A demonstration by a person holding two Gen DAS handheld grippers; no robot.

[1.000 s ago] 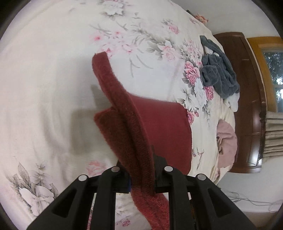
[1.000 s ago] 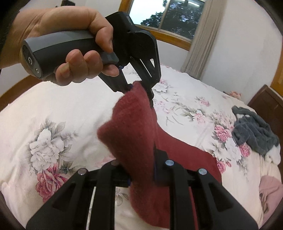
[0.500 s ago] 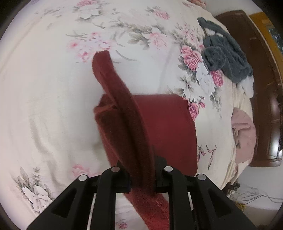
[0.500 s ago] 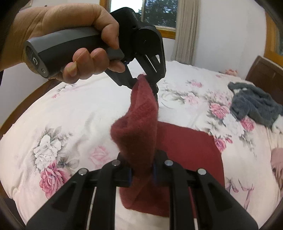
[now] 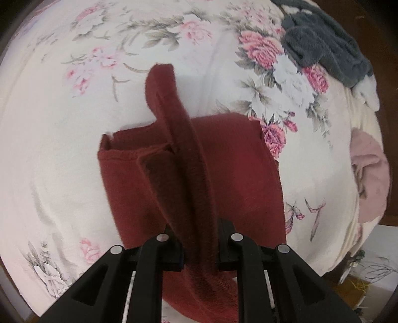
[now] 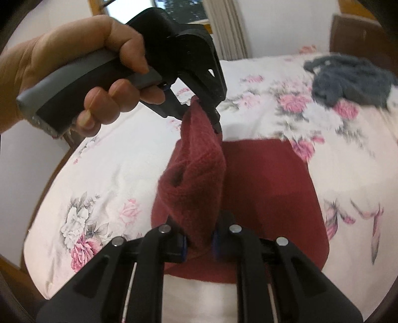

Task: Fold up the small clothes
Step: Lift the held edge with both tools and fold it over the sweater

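A: Where do we have the dark red knit garment (image 5: 231, 171) right now?

B: Most of it lies flat on the bed (image 5: 49, 139), on the floral bedspread. We hold one edge lifted between our two tools. The left gripper (image 5: 199, 251) has its fingers clamped on one end of that raised edge, and the right gripper (image 6: 197, 244) is closed on the other end.

A: So which way does the cloth run from the fingers?

B: The lifted strip stretches from one gripper straight to the other, a taut ridge above the flat part. In the right wrist view the left gripper (image 6: 199, 109), with the hand (image 6: 82, 82) on its handle, hangs just beyond ours, so the two grips are near one another. The flat body spreads below and to the right of the ridge in both views.

A: And the move we judge comes next?

B: Carrying the held edge across the flat part and laying it down, both hands travelling together so the ridge keeps level.

A: The surroundings?

B: A gray garment (image 5: 323, 42) and a pink one (image 5: 370, 174) lie well apart, near the bed's far side. A curtained window (image 6: 189, 12) sits beyond.
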